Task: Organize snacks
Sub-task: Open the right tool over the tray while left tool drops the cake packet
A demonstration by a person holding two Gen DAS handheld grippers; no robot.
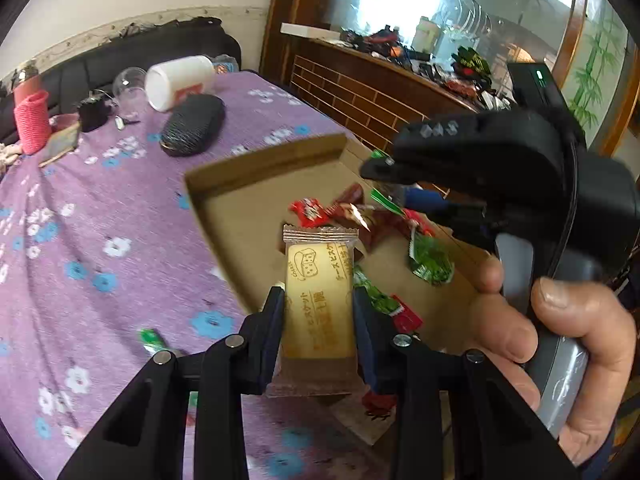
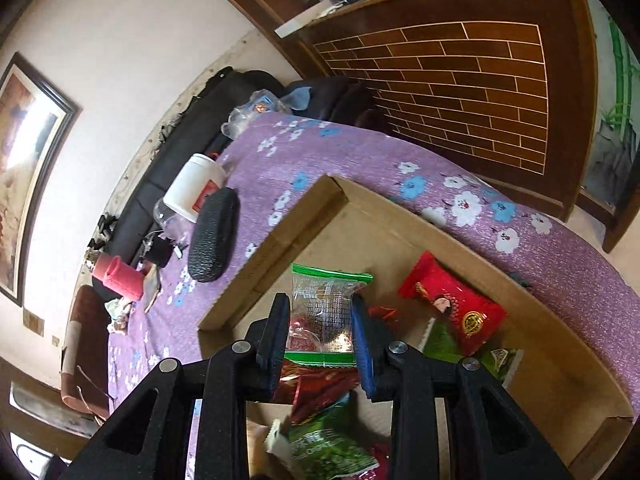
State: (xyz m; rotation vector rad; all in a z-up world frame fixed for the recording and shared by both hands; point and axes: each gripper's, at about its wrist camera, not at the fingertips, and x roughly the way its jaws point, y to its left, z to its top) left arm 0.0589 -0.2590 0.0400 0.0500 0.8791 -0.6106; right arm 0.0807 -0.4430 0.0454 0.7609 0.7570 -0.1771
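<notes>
While it hangs over the near corner of the cardboard box [image 1: 240, 168], the yellow biscuit packet [image 1: 319, 300] is clamped by its long sides in the left tool [image 1: 319, 312], its crimped end pointing away from the camera. The green-edged clear snack packet [image 2: 326, 308] sits pinched the same way in the right tool [image 2: 320, 322], above the box floor [image 2: 400, 240]. Under both packets, loose snacks lie in the box: a small red wrapper [image 1: 307, 212], a green pouch [image 1: 430, 260], dark red wrappers, and in the right wrist view a large red packet [image 2: 456, 308] beside a green bag [image 2: 328, 446]. One green sweet [image 1: 152, 340] lies outside the box on the cloth. In the left wrist view the right tool's black body is seen above the far side of the box, with a hand [image 1: 560, 352] wrapped round its grey handle. The box rests on a table under a purple flowered cloth [image 1: 100, 220]. Further back on the cloth lie a black textured case [image 1: 192, 124], a white jar [image 1: 180, 82] on its side, and a pink knitted cylinder [image 1: 32, 122]. A brown brick-pattern cabinet [image 2: 460, 92] stands beyond the table.
</notes>
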